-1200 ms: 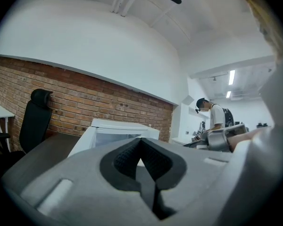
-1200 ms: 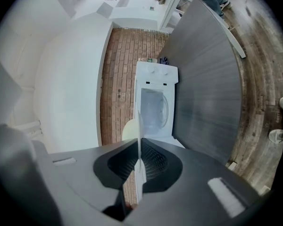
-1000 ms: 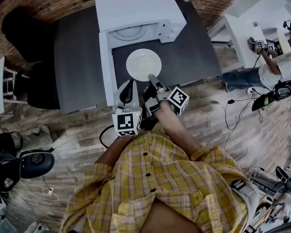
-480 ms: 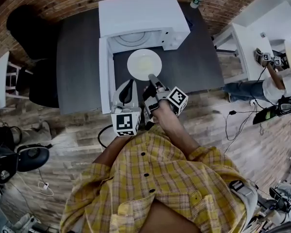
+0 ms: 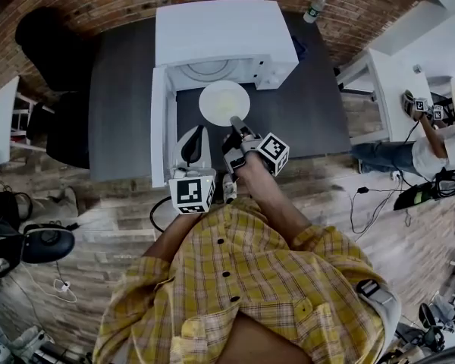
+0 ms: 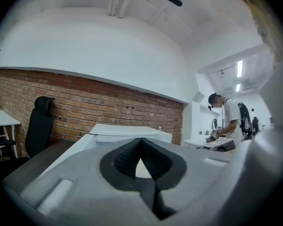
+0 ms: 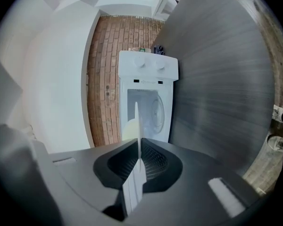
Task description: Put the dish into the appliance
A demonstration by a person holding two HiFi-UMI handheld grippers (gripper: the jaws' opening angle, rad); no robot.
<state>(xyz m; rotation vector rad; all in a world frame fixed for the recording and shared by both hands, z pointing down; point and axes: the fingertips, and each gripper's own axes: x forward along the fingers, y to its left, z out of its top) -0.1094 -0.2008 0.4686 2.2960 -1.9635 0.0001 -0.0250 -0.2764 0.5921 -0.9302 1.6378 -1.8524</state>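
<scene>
The white plate (image 5: 221, 99) hangs level above the dark grey surface (image 5: 121, 97), just before the open mouth of the white microwave (image 5: 224, 32) at 12 o'clock. The right claw (image 5: 233, 123) is clamped on the plate's near rim, which shows edge-on between its pads in the right gripper view. The microwave door (image 5: 159, 127) stands swung out at the plate's 9 o'clock. The left claw (image 5: 198, 131), jaws together and empty, sits between that door and the plate. A black office chair (image 5: 49, 44) stands at 10 o'clock, a bottle (image 5: 317, 6) at 1 o'clock behind the microwave, and another person (image 5: 440, 139) at 3 o'clock.
</scene>
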